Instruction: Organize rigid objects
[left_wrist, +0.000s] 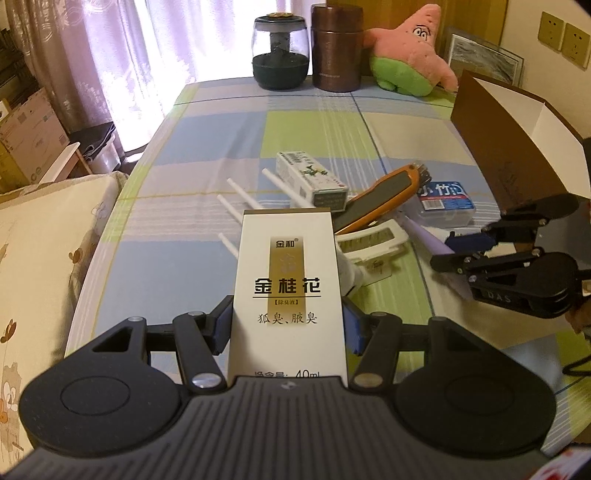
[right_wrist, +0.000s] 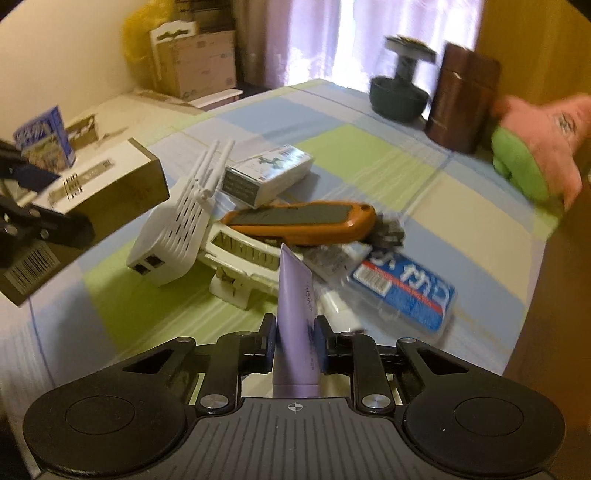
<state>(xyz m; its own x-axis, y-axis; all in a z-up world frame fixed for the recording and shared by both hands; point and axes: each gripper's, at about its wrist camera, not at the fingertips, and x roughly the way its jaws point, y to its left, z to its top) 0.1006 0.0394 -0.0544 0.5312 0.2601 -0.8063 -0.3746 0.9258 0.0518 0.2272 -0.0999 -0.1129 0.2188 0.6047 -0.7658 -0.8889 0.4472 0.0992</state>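
Note:
My left gripper (left_wrist: 286, 325) is shut on a white and gold carton (left_wrist: 288, 280), held upright above the checked tablecloth (left_wrist: 229, 140). That carton (right_wrist: 107, 184) also shows at the left of the right wrist view. My right gripper (right_wrist: 295, 332) is shut on a purple tube (right_wrist: 295, 291), pads pressing its sides, and appears at the right (left_wrist: 454, 247) of the left wrist view. A pile lies beyond: white router (right_wrist: 173, 236), orange-handled brush (right_wrist: 303, 221), green-printed small box (right_wrist: 266, 173), blue-labelled clear case (right_wrist: 402, 291), white comb frame (right_wrist: 240, 258).
An open brown cardboard box (left_wrist: 517, 147) stands at the table's right edge. At the back are a glass jar (left_wrist: 280, 55), a brown canister (left_wrist: 336, 48) and a pink star plush (left_wrist: 410, 55). A cushion (left_wrist: 44, 258) lies at the left, with cartons (right_wrist: 199, 59) beyond.

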